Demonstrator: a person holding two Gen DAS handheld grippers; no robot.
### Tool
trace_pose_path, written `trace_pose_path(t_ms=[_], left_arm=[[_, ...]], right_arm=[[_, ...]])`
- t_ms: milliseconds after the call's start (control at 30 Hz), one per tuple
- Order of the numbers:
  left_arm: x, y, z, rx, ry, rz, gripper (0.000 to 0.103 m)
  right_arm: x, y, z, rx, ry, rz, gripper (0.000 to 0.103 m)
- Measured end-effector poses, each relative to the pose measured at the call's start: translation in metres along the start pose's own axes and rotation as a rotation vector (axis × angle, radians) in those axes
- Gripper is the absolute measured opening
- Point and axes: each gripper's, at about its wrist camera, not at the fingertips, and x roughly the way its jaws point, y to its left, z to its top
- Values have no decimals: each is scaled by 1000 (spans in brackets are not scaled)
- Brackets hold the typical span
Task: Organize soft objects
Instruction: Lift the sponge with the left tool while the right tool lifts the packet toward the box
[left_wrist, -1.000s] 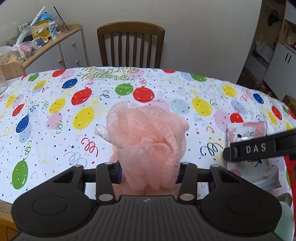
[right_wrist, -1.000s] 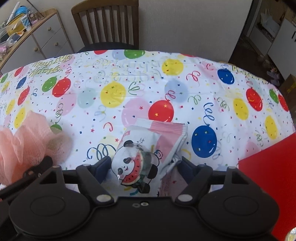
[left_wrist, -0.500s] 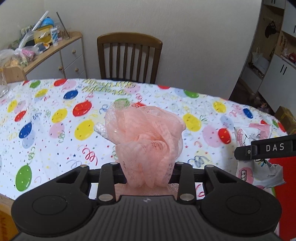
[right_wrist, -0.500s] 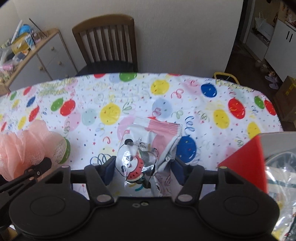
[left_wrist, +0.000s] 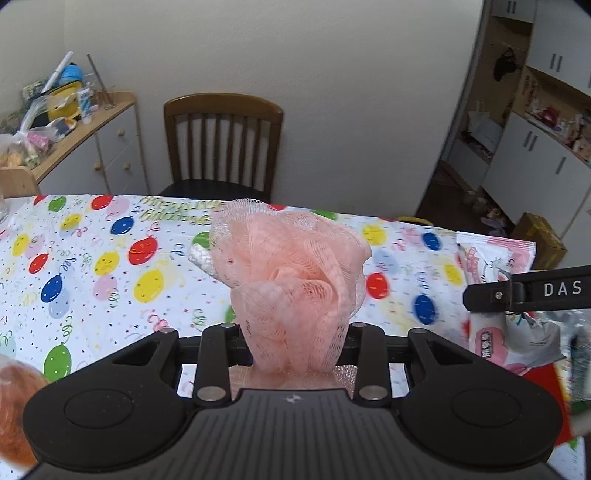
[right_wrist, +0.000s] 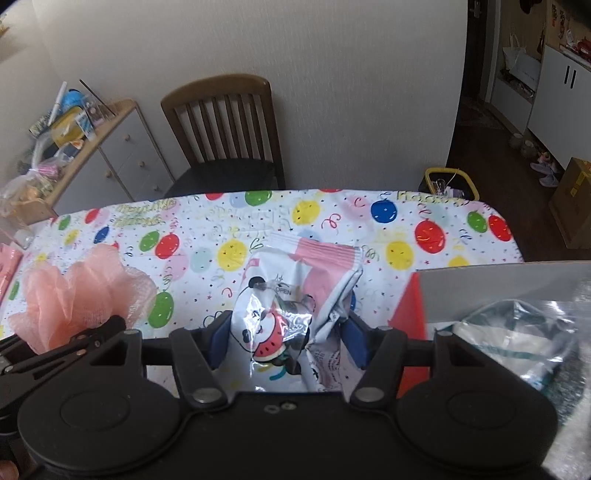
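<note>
A peach mesh bath pouf (left_wrist: 295, 280) with a white cord loop is pinched at its base by my left gripper (left_wrist: 293, 343), which is shut on it and holds it above the balloon-print table (left_wrist: 92, 266). In the right wrist view the same pouf (right_wrist: 85, 295) shows at the left. My right gripper (right_wrist: 286, 338) is shut on a soft panda-print wipes pack (right_wrist: 291, 295), crumpled between the blue pads and lifted off the table (right_wrist: 369, 229). That pack (left_wrist: 495, 306) also hangs at the right edge of the left wrist view.
A wooden chair (left_wrist: 221, 144) stands behind the table. A cluttered sideboard (left_wrist: 74, 122) is at the back left. A red and grey box (right_wrist: 480, 295) with a clear plastic bag (right_wrist: 517, 343) sits at the right. An orange object (left_wrist: 14, 413) lies at the near left.
Both grippers rose from the table, carrying the pouf and the wipes pack up with them. The right gripper's pads squeezed the pack tighter. The red box came into the right wrist view.
</note>
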Motion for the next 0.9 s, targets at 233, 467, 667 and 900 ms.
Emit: trace_pose_path(t_ms=[233, 467, 667, 900], left_arm=[[-38, -22, 2, 36, -4, -50, 33], [-73, -46, 2, 51, 1, -100, 33], [-99, -78, -1, 86, -12, -140, 33], [-114, -126, -5, 117, -20, -194, 33]], right_arm=[[-47, -16, -13, -11, -30, 21, 61], [-95, -38, -29, -38, -69, 42, 61], [-126, -70, -40, -41, -86, 52, 61], [-154, -117, -44, -35, -114, 22, 61]])
